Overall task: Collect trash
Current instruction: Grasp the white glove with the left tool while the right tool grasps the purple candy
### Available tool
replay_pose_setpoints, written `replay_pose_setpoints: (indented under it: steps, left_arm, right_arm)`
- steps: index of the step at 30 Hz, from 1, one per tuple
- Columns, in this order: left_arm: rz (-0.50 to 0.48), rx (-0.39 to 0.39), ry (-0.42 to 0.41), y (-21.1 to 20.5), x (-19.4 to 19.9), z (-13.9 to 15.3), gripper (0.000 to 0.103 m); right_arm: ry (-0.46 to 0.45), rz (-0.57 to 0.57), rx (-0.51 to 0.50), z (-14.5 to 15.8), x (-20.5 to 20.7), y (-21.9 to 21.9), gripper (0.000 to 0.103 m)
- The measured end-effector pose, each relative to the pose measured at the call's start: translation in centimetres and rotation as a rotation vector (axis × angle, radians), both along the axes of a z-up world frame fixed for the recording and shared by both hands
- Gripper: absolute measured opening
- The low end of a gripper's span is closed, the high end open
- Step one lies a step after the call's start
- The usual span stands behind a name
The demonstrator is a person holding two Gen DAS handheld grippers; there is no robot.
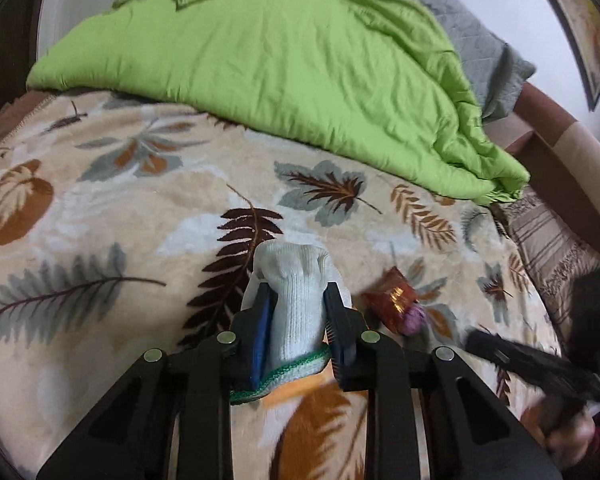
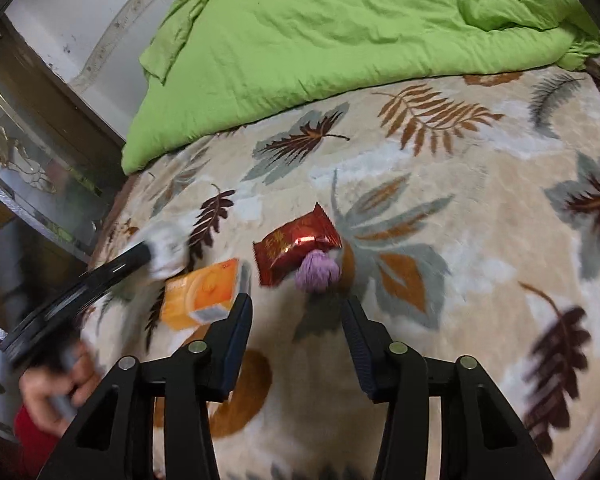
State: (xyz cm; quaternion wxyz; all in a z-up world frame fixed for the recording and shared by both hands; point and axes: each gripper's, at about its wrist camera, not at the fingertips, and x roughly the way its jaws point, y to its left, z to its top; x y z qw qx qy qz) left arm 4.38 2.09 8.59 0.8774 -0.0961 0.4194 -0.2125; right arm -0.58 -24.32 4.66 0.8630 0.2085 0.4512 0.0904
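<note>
While the left claw [image 1: 296, 300] grips a white knitted sock [image 1: 296, 280] with a green-trimmed cuff, its two pads press the fabric from either side, and the toe end bulges out just beyond the fingertips. Just to the right of this claw lie a red foil snack wrapper [image 1: 388, 294] and a small purple ball [image 1: 414, 318], the ball touching the wrapper's near edge. All three rest on a cream bed blanket [image 1: 120, 208] printed with brown, rust and grey leaves. Farther ahead of the left claw a rumpled lime-green duvet [image 1: 280, 60] covers the far part of the bed, with a grey quilted pillow [image 1: 488, 60] behind it at the right.

From the right wrist view, the right claw [image 2: 296, 320] stands partly open with nothing between its pads, hovering above the blanket [image 2: 480, 220]. Directly ahead of it are the wrapper [image 2: 296, 246] and the purple ball [image 2: 318, 274]; ahead and to its left lies an orange carton [image 2: 202, 294], close by the left finger. Farther left, blurred, the left claw [image 2: 156, 256] with the sock [image 2: 168, 250] appears, with a hand [image 2: 56, 392] and red sleeve [image 2: 30, 436] below it. The duvet [image 2: 340, 40] lies well beyond.
</note>
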Motion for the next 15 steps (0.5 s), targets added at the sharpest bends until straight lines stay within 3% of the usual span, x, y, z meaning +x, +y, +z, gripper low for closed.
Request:
replay_pose_setpoints:
  steps: [8,13,15]
  left_arm:
    - [0.002,-0.014,-0.057,1.1,-4.5,0.9,0.024]
    - [0.002,0.016,-0.100,0.6,-6.7,1.1,0.024]
    - [-0.001,0.016,-0.110,0.3,-7.6,1.3,0.024]
  right_arm:
    - [0.042,0.028,-0.079,-3.4,3.0,2.0,0.033]
    - [0.017,0.016,-0.119,-3.4,2.3,2.3,0.010]
    - [0.010,0.015,-0.123,-3.1,1.6,2.1,0.007]
